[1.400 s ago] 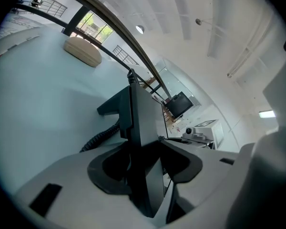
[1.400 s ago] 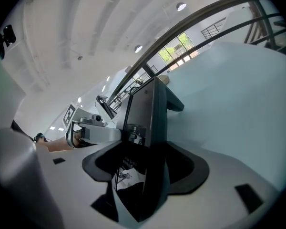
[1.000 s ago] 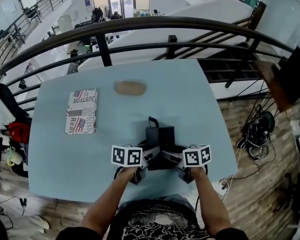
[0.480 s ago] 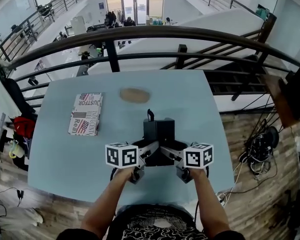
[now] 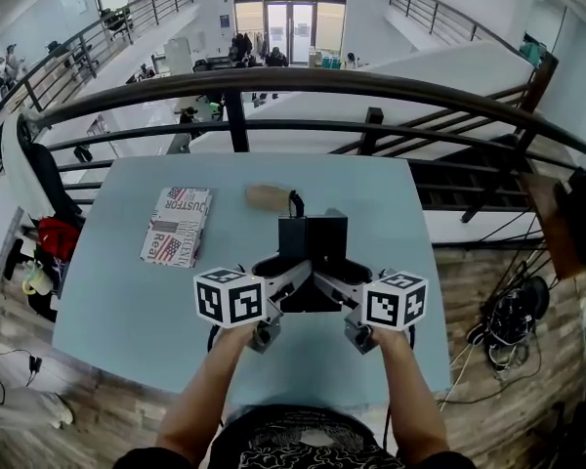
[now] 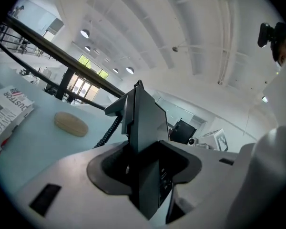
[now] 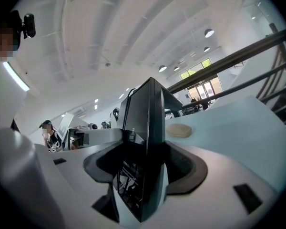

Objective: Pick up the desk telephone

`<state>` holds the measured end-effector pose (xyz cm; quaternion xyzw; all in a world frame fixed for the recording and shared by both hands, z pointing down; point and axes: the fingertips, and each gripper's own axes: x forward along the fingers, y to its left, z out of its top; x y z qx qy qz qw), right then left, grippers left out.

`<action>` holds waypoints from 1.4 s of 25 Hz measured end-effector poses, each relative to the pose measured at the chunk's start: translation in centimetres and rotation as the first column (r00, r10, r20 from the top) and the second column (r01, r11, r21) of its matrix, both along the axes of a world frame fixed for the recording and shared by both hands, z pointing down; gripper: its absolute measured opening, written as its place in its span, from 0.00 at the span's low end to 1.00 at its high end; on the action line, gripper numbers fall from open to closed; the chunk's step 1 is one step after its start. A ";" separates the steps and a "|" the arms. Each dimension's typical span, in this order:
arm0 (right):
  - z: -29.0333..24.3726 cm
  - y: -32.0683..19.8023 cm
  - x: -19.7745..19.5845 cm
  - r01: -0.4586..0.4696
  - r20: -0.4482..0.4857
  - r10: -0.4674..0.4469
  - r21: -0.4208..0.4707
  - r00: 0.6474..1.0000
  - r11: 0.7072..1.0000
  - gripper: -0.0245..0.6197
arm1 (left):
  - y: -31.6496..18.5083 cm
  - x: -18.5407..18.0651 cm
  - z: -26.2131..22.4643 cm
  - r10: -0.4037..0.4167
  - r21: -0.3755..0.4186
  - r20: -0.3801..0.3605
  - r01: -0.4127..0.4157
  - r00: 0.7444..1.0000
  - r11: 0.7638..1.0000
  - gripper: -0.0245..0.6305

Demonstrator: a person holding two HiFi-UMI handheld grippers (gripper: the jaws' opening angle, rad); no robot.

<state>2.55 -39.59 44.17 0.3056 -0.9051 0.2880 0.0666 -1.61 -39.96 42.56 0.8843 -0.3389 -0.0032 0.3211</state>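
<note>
The black desk telephone (image 5: pixel 313 254) hangs above the light blue table (image 5: pixel 117 311), tilted on edge, with its coiled cord (image 6: pixel 108 131) trailing down. My left gripper (image 5: pixel 289 279) is shut on its left side and my right gripper (image 5: pixel 340 279) is shut on its right side. In the left gripper view the telephone (image 6: pixel 144 123) stands wedged between the pale jaws of that gripper (image 6: pixel 143 178). In the right gripper view the telephone (image 7: pixel 145 118) sits the same way in that gripper (image 7: pixel 143 175). The handset side is partly hidden by the jaws.
A box printed with flags and lettering (image 5: pixel 176 225) lies on the table's left part. A tan oval object (image 5: pixel 266 197) lies near the far edge, just behind the telephone. A dark metal railing (image 5: pixel 303 78) runs beyond the table; cables lie on the wooden floor (image 5: pixel 513 325) at the right.
Both grippers have risen with the telephone held between them. It has come off the table towards the head camera and now overlaps the tan oval object.
</note>
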 end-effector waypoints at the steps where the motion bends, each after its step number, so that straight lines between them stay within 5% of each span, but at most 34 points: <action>1: -0.7 -0.1 0.0 0.004 -0.001 -0.004 0.016 1.000 1.000 0.45 | -0.1 0.0 -0.7 -0.004 0.018 0.001 0.004 1.000 1.000 0.33; 19: -11.9 -0.3 0.1 -0.030 0.019 0.026 0.303 0.999 0.952 0.45 | 0.1 0.1 -12.2 -0.018 0.300 -0.014 0.021 1.000 0.954 0.33; 35: -12.8 0.5 0.1 -0.025 0.019 0.020 0.332 1.000 0.943 0.45 | 0.9 0.1 -13.1 -0.024 0.320 -0.014 0.027 1.000 0.947 0.33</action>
